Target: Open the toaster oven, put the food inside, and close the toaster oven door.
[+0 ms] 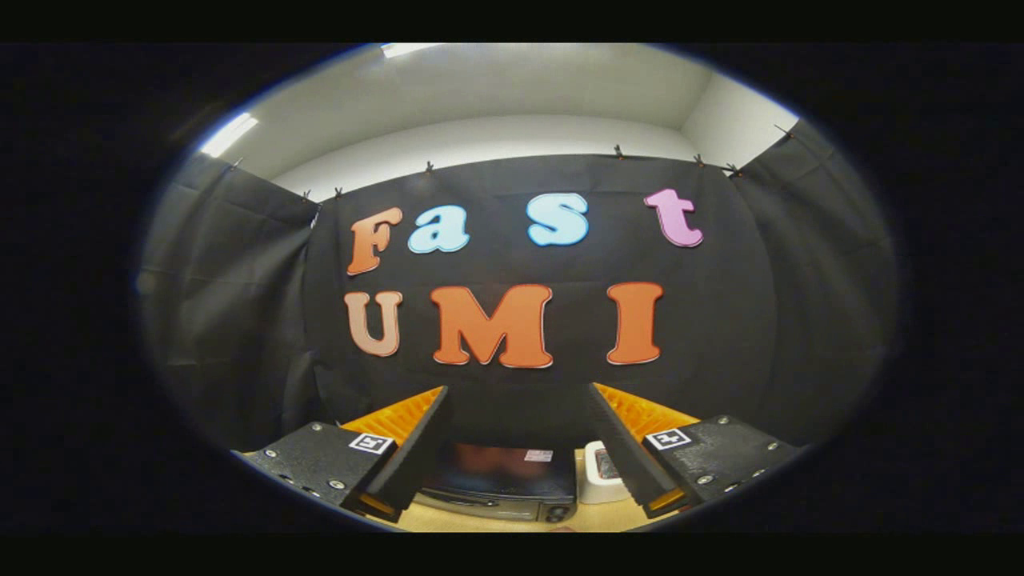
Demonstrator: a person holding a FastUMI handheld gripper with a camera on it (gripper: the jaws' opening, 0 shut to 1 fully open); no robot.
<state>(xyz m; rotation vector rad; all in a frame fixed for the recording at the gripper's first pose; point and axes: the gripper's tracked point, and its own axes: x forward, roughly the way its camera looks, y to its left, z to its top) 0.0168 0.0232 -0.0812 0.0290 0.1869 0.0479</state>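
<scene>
1. Tool state. I read the gripper (516, 416) as spread wide, its two fingers apart and holding nothing, raised well above the work surface.

2. Target location. The toaster oven (500, 484) sits at 6 o'clock from the fingertips, low between the two fingers and beyond them, on a light wooden tabletop (448, 520). I am looking down onto its dark top and front edge; a control knob shows at its 5 o'clock corner.

3. Adjacent item. A small white object (598, 474) stands just beside the oven at its 3 o'clock side, partly hidden by the right-hand finger. I cannot tell what it is.

4. Progress. In my judgement no step is complete. The oven door appears closed, though the steep angle makes that uncertain. All three steps remain: open, load, close.

5. Next requirement. I expect to need a descent toward the door handle on the oven's front.
</scene>
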